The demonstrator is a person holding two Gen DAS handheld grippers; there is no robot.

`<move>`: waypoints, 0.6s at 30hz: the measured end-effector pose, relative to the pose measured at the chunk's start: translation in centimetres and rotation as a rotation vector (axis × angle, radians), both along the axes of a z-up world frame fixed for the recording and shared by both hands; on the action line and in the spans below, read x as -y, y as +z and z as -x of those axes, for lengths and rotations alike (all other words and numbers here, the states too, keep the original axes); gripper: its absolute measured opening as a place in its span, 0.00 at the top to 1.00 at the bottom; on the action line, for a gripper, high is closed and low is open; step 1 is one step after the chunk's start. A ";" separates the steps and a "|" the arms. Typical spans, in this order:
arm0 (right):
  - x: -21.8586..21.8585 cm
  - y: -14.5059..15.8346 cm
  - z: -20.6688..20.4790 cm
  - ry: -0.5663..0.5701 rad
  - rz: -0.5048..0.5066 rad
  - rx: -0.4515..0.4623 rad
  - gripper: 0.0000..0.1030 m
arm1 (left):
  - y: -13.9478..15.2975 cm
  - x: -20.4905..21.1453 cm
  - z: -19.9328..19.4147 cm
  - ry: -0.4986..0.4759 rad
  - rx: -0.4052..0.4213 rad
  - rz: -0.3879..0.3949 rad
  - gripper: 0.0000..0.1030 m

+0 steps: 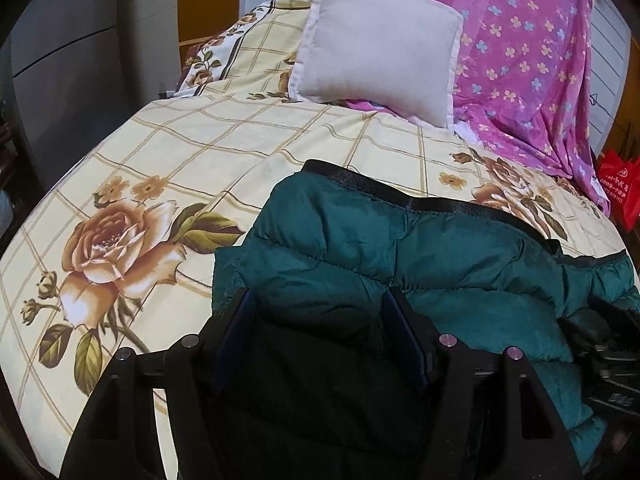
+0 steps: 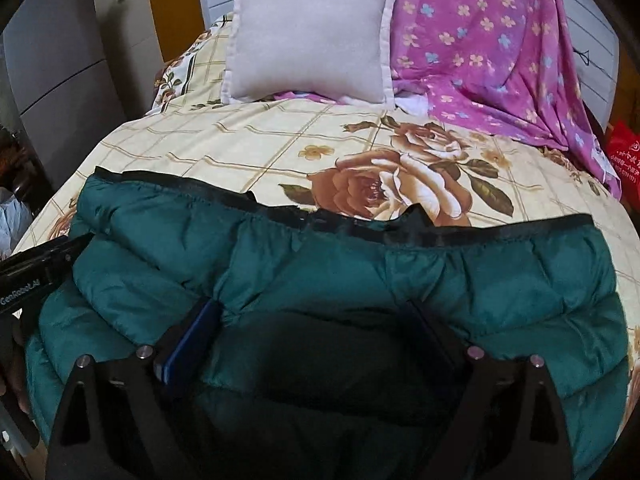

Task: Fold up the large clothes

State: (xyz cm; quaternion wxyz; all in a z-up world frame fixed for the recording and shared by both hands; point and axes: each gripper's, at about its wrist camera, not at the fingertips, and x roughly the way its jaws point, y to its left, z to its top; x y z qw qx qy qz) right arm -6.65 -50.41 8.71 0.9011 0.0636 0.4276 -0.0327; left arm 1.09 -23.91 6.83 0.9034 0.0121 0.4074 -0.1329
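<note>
The teal puffer jacket lies spread across the near end of the bed, its black-trimmed hem running crosswise on the floral bedspread. Both tongs sit low over the jacket's near edge. The left gripper has its fingers spread with padded fabric bulging up between them; the right gripper is likewise wide apart over the quilting. Neither looks to be pinching anything yet, though the cloth nearest the cameras is in deep shadow.

My guess is a fold is being set up: the near edge wants gripping at two points, then lifting and carrying over toward the hem. The padding is thick and slippery, so a shallow bite may slide off.

Beyond the jacket the bedspread is free up to the white pillow, which leans beside a purple flowered sheet. A red bag hangs off to the jacket's right.
</note>
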 end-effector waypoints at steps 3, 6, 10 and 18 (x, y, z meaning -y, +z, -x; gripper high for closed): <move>0.8 2.0 2.1 -0.014 -0.001 0.039 0.09 | -0.1 -0.1 0.1 -0.001 0.003 0.009 0.53; 2.9 3.9 5.1 -0.058 0.045 0.096 0.09 | -0.1 -0.2 0.0 0.001 0.001 0.014 0.53; 6.9 3.2 6.8 -0.158 0.133 0.062 0.09 | -0.2 -0.1 -0.1 0.006 0.012 0.010 0.52; 10.3 -1.4 6.0 -0.247 0.065 0.037 0.01 | -0.5 0.0 -0.1 0.011 0.018 0.000 0.51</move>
